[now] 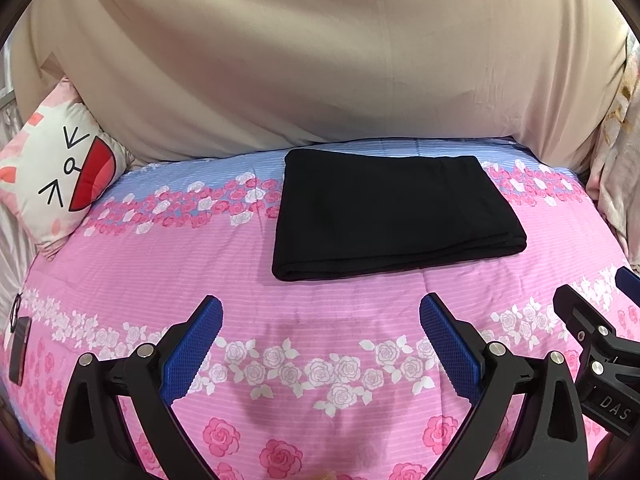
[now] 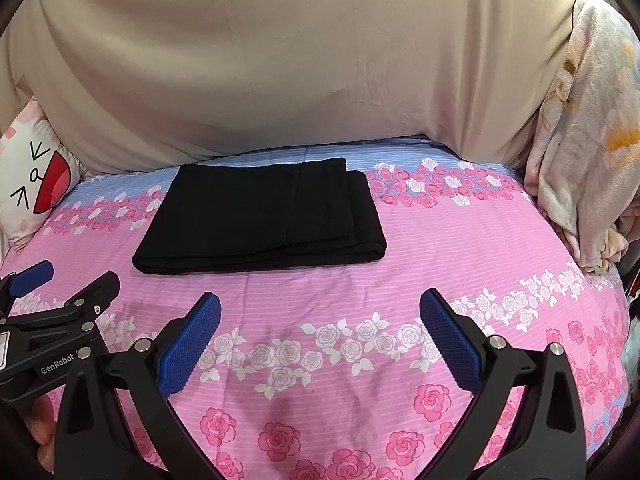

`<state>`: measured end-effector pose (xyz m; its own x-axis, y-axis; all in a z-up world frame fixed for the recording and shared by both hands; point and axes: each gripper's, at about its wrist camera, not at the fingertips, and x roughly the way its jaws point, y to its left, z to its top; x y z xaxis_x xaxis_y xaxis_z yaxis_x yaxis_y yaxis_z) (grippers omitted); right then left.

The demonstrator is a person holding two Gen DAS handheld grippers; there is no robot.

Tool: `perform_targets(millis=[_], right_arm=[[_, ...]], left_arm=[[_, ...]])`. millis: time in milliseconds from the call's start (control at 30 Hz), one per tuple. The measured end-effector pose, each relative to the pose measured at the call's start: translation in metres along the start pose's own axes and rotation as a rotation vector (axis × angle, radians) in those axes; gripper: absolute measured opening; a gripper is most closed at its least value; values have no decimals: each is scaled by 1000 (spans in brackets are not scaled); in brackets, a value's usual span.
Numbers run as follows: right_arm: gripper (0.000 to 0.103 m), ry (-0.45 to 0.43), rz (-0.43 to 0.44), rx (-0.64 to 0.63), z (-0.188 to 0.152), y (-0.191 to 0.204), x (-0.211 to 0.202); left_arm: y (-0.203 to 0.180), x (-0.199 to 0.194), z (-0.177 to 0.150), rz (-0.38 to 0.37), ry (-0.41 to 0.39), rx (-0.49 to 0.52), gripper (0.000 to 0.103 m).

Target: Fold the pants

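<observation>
Nearest, short of the folded black pants (image 1: 394,212), the left gripper (image 1: 320,344) and right gripper (image 2: 320,340) are hovering side by side over the pink rose bedspread (image 1: 320,308), both with fingers spread wide and holding nothing. The pants are lying flat on the bedspread beyond the fingertips, apart from them, with only bare cover between. Left of the pants a cartoon-face pillow (image 1: 60,172) is leaning, and behind them a beige sheet (image 1: 320,60) is hanging.

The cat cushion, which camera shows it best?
The left wrist view: the cat cushion shows nearly whole there, with eyes, nose and red mouth, beside the floral bedspread. In the right wrist view it sits cut off at the left edge.
</observation>
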<state>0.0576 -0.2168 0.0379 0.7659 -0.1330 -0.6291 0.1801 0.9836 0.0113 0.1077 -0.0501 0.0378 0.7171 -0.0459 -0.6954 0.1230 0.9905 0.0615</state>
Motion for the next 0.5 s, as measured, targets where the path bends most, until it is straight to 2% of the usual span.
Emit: perform_targets(millis=[200, 300, 400, 500], right_arm=[[98, 3, 2, -1, -1, 0, 1], [98, 4, 3, -2, -1, 0, 2], [98, 3, 2, -4, -1, 1, 2], [98, 3, 2, -2, -2, 0, 2]], left_arm=[[3, 1, -2, -9, -41, -18, 98], [4, 3, -1, -32, -23, -13, 98], [2, 4, -1, -9, -20, 3, 97], [3, 8, -1, -15, 30, 6, 97]])
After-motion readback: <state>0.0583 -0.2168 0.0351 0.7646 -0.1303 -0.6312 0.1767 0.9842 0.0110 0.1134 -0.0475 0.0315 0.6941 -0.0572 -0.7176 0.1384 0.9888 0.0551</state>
